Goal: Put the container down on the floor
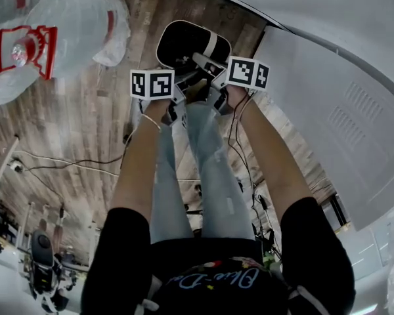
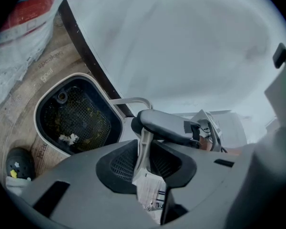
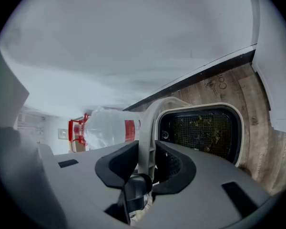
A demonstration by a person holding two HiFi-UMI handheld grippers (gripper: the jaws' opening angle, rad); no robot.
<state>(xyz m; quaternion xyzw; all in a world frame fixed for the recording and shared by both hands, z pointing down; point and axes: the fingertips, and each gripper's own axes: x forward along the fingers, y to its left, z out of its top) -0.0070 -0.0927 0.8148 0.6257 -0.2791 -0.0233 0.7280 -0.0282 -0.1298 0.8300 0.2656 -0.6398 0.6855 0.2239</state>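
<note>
The container (image 1: 184, 41) is a black mesh-lined tub with a white rim, low over the wooden floor ahead of the person's legs. I cannot tell whether it touches the floor. Its thin white bail handle (image 2: 144, 144) rises between the jaws of my left gripper (image 2: 144, 163), which is shut on it. The right gripper (image 3: 147, 163) is shut on the same handle (image 3: 148, 128) from the other side. In the head view the left gripper (image 1: 182, 79) and right gripper (image 1: 207, 69) meet over the tub's near rim. Crumbs lie in the tub (image 3: 205, 128).
A large clear water bottle with red handle (image 1: 46, 38) lies on the floor to the left. A white wall or cabinet (image 1: 341, 110) runs along the right. Newspaper (image 2: 40, 149) lies by the tub. Cables (image 1: 72, 166) trail across the floor by the legs.
</note>
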